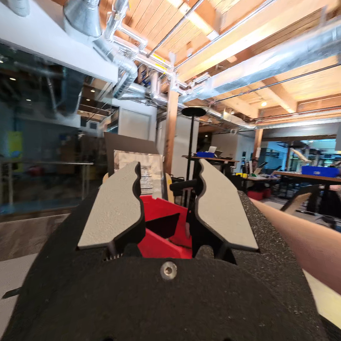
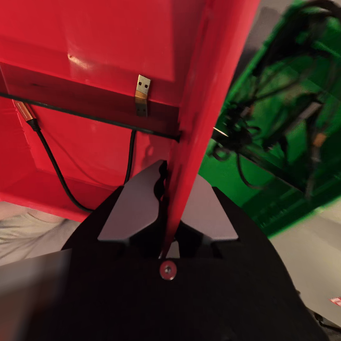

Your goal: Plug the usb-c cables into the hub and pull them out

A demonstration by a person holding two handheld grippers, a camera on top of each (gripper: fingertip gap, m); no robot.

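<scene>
My right gripper (image 2: 171,175) is shut on the side wall (image 2: 199,92) of a red plastic bin, one finger inside and one outside. Inside the bin lies a black cable (image 2: 55,166) with a copper-coloured connector (image 2: 25,112) at the left and a metal USB plug (image 2: 143,87) against the back wall. My left gripper (image 1: 168,162) is open and empty, held up above the table and tilted toward the room. The red bin (image 1: 162,208) shows between and below its fingers. No hub is in view.
A green bin (image 2: 230,175) holding several tangled black cables stands right of the red bin, blurred. A silver bag (image 1: 153,166) and cardboard stand behind the red bin. A person's forearm (image 1: 304,249) crosses the right side. The table surface (image 2: 304,258) is pale. My right fingertips sit around 35 centimeters from my left ones.
</scene>
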